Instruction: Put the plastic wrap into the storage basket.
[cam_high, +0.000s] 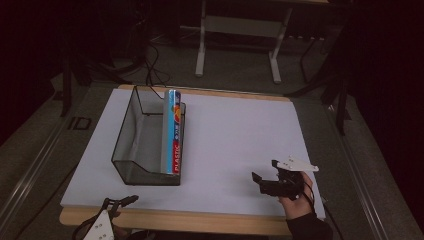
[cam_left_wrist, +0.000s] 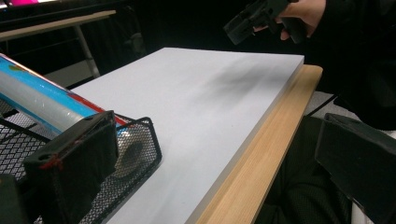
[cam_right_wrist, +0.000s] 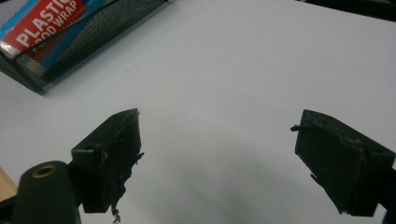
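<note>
Beside basket (cam_high: 131, 150), wide bare board (cam_high: 235, 145)

My right gripper (cam_high: 264, 181) hovers over the board (cam_high: 235, 150), fingers (cam_right_wrist: 112, 154) apart; the basket (cam_high: 131, 150) holding the wrap box (cam_high: 172, 132) lies well off to their left.

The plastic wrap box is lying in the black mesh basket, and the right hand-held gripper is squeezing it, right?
Not quite. The plastic wrap box does lie in the black mesh basket, but the right hand-held gripper holds nothing. The right gripper view shows its jaws open over the bare white board.
</note>
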